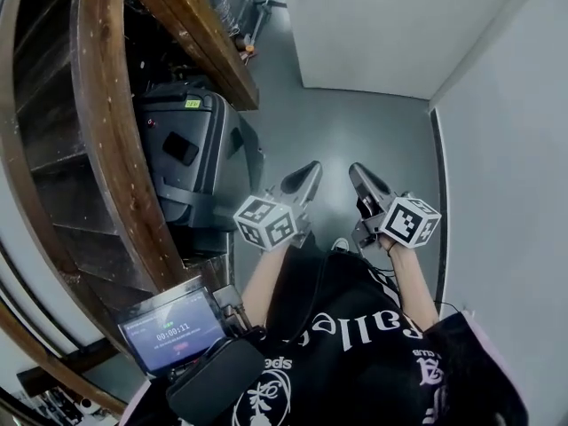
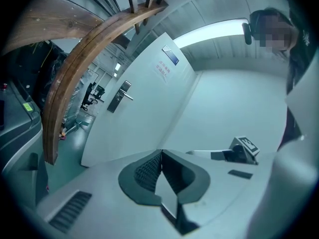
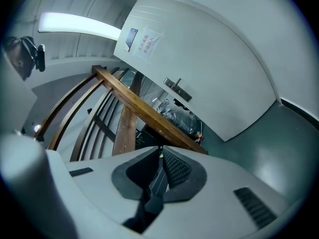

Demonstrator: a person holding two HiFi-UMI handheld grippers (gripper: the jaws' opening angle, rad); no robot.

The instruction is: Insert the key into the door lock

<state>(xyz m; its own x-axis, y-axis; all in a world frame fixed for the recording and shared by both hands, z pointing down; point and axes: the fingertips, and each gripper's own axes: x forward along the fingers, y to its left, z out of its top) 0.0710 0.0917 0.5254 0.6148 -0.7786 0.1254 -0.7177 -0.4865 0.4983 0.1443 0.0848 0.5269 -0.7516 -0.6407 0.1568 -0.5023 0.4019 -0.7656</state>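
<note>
The white door (image 1: 373, 25) stands shut at the far edge of the grey floor (image 1: 355, 131), well ahead of me. A curved wooden stair rail (image 1: 106, 131) runs along the floor's left edge, with a black machine (image 1: 191, 162) beside it. I hold the left gripper (image 1: 311, 170) and right gripper (image 1: 358, 172) side by side over the near floor, not touching. The left fingers (image 2: 144, 171) are pressed together and empty. The right fingers (image 3: 177, 168) are closed too; I cannot tell whether the key sits between them. The lock plate (image 2: 121, 94) with its lever handle sits on the door, well apart from both grippers.
</note>
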